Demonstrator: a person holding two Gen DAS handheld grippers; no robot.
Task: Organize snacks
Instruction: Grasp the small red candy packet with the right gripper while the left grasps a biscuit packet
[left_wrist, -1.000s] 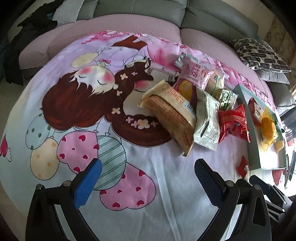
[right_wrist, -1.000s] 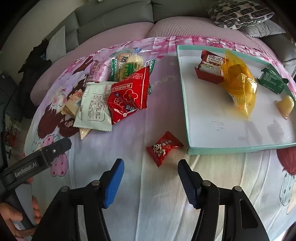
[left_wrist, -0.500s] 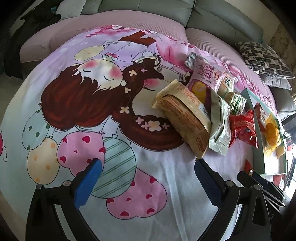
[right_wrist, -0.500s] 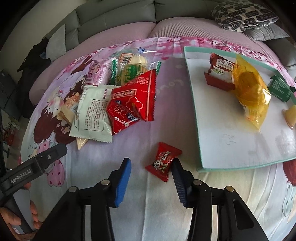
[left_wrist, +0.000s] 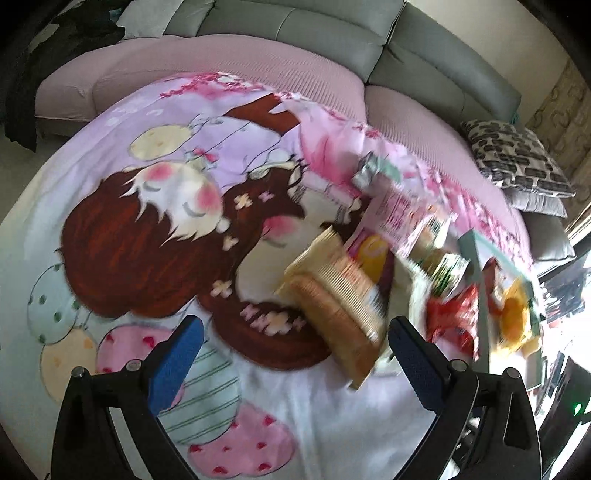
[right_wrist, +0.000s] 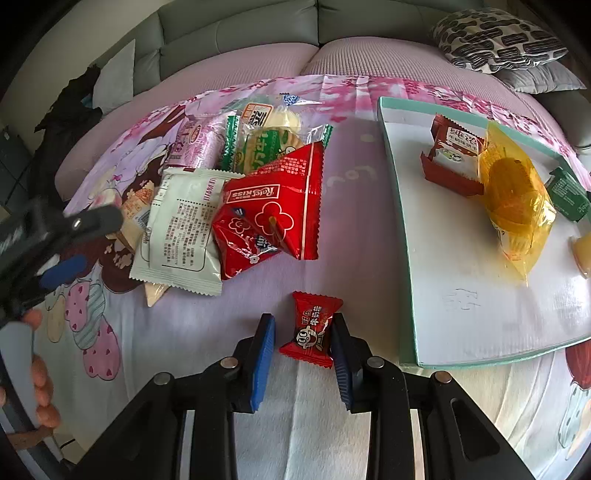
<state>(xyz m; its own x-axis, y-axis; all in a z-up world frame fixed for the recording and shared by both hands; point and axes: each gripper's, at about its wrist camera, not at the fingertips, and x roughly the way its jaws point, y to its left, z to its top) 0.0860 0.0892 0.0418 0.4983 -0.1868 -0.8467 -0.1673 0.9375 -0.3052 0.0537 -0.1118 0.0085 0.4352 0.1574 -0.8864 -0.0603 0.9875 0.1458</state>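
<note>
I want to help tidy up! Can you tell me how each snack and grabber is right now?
right gripper: closing around the candy, not clamped yet
small red candy: flat on the cloth, between the jaws
left gripper: open, empty
snack pile: loose, overlapping on the cloth
tray: holds a few snacks

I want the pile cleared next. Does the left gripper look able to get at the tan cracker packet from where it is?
Probably yes. The left gripper is open over the cloth, and the tan cracker packet lies just ahead at the pile's near edge with nothing on top. The picture is blurred, so details stay uncertain.
</note>
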